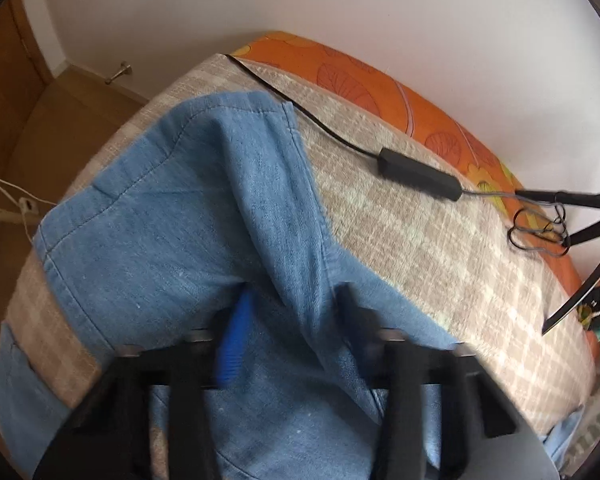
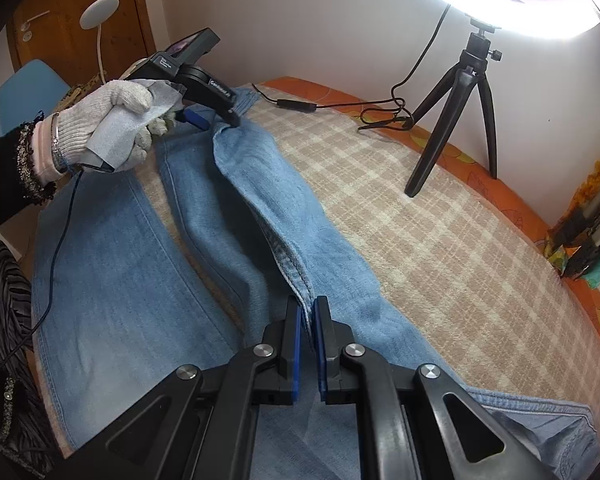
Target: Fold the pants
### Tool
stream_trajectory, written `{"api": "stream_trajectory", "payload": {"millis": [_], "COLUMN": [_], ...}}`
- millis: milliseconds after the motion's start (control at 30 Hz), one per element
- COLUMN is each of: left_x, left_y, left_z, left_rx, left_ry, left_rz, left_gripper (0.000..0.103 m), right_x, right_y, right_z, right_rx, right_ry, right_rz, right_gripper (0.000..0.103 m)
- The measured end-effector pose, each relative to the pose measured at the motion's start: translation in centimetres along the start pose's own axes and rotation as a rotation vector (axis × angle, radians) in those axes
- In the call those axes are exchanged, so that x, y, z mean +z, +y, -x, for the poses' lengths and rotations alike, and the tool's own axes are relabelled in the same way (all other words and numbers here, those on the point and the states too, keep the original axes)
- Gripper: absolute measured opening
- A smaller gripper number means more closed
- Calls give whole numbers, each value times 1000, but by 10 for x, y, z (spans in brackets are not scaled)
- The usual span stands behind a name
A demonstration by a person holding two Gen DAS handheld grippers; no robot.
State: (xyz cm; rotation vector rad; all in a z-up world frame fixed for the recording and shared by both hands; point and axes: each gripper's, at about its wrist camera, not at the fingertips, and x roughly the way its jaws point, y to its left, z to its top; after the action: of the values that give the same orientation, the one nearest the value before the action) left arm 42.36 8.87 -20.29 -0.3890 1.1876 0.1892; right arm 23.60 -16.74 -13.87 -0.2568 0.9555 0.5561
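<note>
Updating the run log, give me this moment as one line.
task: fold pants | right gripper: shut on jeans seam | left gripper: at leg hem, grip unclear | surface: checked cloth

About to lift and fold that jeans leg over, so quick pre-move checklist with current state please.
1. Right tool clamped on the raised fold of the jeans: ok, denim pinched between its blue pads.
2. Left tool holding the leg near the hem: cannot tell; blurred in its own view, pads hidden in the other.
3. Other leg lying flat on the checked cloth: ok.
4. Black inline cable box clear of the denim: ok, it lies apart on the cloth.
5. Tripod outside the fold path: ok, it stands off to the side.
</note>
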Motion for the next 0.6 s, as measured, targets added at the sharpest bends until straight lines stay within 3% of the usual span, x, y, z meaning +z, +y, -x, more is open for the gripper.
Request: {"api": "stream_trajectory", "payload": {"millis": [33, 167, 200, 233, 333, 400, 467, 600], "left_x": [0, -5, -7, -7, -7, -9, -10, -11], "left_y": [2, 0, -1, -1, 1, 0, 1, -1], "left_z": [0, 5, 7, 7, 8, 9, 12, 25], "left_rx": [-24, -20, -16, -15, -24, -27, -28, -33], "left_ry": [6, -32, -38, -44, -47, -52, -59, -93], "left_rz": [11, -10, -14, -16, -3, 1, -1, -16], "left_gripper": [9, 6, 6, 6, 6, 6, 6, 5], "right_x": [0, 3, 3, 3, 1, -2, -2, 5], "right_y": [0, -2, -2, -4, -11, -17, -21, -24], "right_z": [0, -6, -9, -12, -22, -33, -37, -15], "right_rx": [-3, -27, -48, -55, -78, -97, -89, -101], "right_ry": [0, 16, 29, 40, 68, 95, 106, 34], "right_rz": [0, 33, 46, 55, 78, 90, 77, 17], "right_gripper": [4, 9, 17, 34, 41, 39, 8, 3]}}
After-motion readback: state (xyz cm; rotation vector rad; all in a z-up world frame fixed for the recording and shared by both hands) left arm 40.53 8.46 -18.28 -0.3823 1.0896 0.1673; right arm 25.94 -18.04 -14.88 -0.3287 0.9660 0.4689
